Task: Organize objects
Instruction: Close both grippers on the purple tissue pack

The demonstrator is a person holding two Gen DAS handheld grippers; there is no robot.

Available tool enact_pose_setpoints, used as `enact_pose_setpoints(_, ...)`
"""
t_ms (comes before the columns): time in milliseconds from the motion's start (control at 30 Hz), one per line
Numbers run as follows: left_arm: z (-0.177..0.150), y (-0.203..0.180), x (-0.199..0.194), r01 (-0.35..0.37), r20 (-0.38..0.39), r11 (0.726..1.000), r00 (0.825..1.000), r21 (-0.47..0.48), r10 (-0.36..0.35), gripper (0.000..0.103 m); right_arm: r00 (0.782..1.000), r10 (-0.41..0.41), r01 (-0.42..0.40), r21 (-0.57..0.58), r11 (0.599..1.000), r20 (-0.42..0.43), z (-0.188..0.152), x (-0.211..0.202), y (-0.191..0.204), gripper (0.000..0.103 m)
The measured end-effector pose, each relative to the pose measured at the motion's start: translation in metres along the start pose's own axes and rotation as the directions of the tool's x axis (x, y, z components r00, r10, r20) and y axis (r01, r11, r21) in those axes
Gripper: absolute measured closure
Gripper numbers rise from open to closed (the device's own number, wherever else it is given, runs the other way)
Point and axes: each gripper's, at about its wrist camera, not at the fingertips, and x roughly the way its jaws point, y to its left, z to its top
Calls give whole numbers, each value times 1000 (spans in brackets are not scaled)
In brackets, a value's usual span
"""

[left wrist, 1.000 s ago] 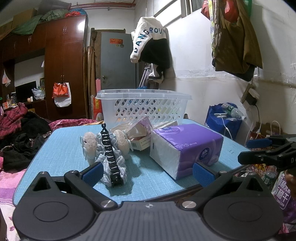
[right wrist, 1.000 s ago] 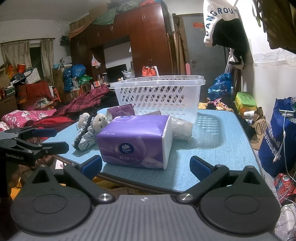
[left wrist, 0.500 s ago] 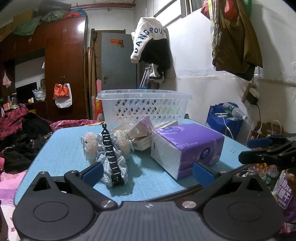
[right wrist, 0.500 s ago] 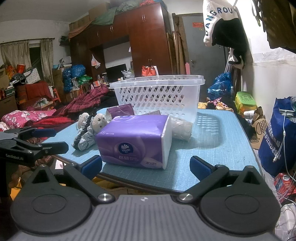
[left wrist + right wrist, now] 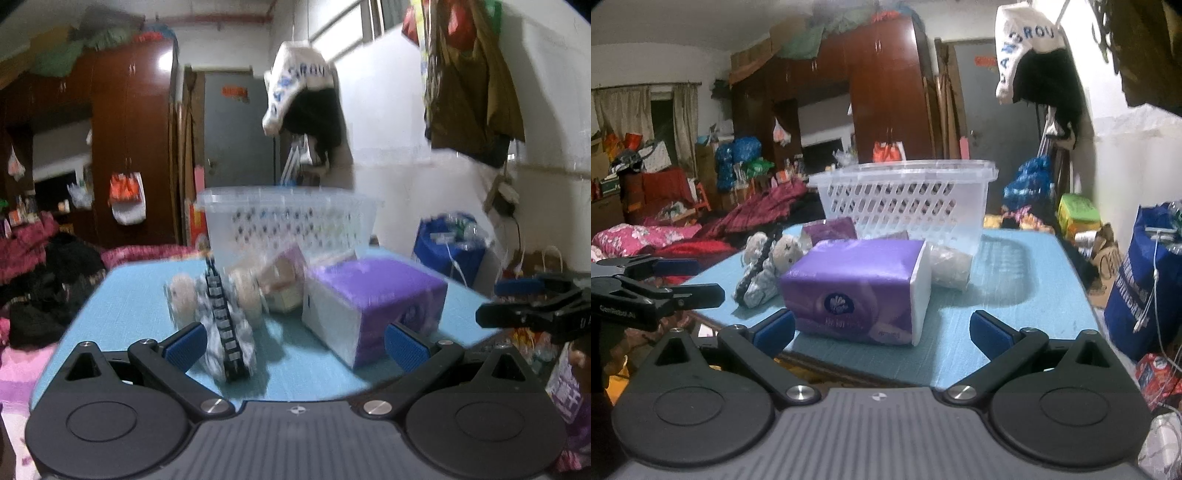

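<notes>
**Two open claws by the blue table**

The left claw (image 5: 295, 341) is wide open and holds nothing. The right claw (image 5: 882, 330) is wide open too, with nothing in it. Both hang at the near edge of the table (image 5: 1027, 295). The purple tissue pack (image 5: 857, 291) lies on the table in front of the right claw. A fuzzy slipper (image 5: 221, 314) lies just left of the pack. The white basket (image 5: 905, 199) stands behind them, farther back on the table.
</notes>
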Motion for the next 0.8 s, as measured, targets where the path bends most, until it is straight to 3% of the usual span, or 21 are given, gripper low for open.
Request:
enact_pose_setpoints(133, 9, 3, -12, 19, 130, 1000, 991, -15, -17, 0, 988, 64, -66, 10, 998, 140, -4, -10, -12, 0)
enact_pose_setpoints(300, 19, 4, -4, 24, 168, 1000, 986, -15, -21, 0, 976, -35, 31, 23, 999, 213, 0, -7, -26, 0)
enact_pose_setpoints(400, 19, -1, 9, 14, 163, 1000, 987, -3, -13, 0, 978, -15, 16, -7, 1000, 207, 3, 2, -32, 0)
enact_pose_setpoints(533, 10, -4, 30, 111, 119, 994, 987, 3, -110, 0, 984, 72, -69, -25, 997, 163, -1, 19, -42, 0)
enact_pose_setpoints(633, -4, -8, 49, 134, 85, 991, 987, 24, -135, 0, 986, 116, -111, -47, 993, 123, -8, 32, -47, 1)
enact_pose_setpoints(800, -22, -6, 67, 208, 68, 977, 975, 40, -211, 6, 976, 197, -193, -53, 980, 90, -18, 39, -56, 19)
